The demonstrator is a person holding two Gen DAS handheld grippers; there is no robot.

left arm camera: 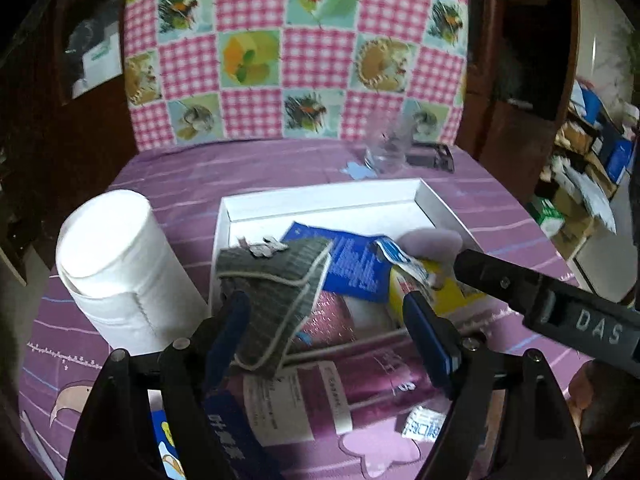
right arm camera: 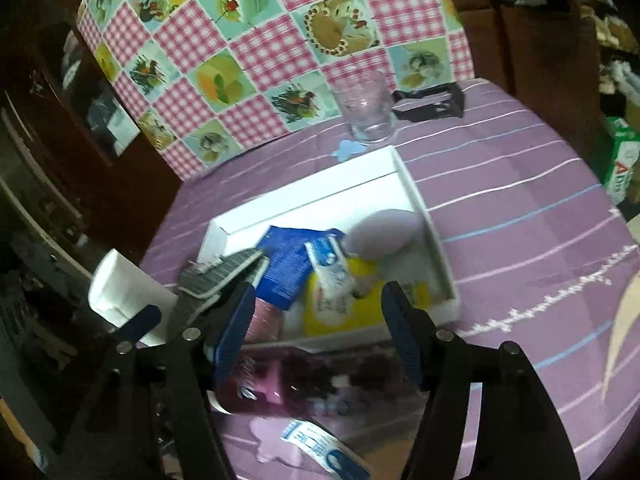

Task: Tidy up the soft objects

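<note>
- Sock (left arm camera: 276, 280) — grey, draped on left gripper's (left arm camera: 328, 320) spread jaws, long axis pointing far toward white box (left arm camera: 320, 196).
- Right gripper (right arm camera: 316, 320) — jaws spread, empty, near box's near edge.

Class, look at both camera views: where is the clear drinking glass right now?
The glass stands at the far side of the table, just beyond the white box's far corner, in front of the checked backdrop, beside a small black object.

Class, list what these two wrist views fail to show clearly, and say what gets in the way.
- Left wrist view: the grey knitted cloth covers part of the blue packet.
- Right wrist view: motion blur smears the print on the white sachet.
- Both views: pink bag label is too small and blurred to read.
</note>
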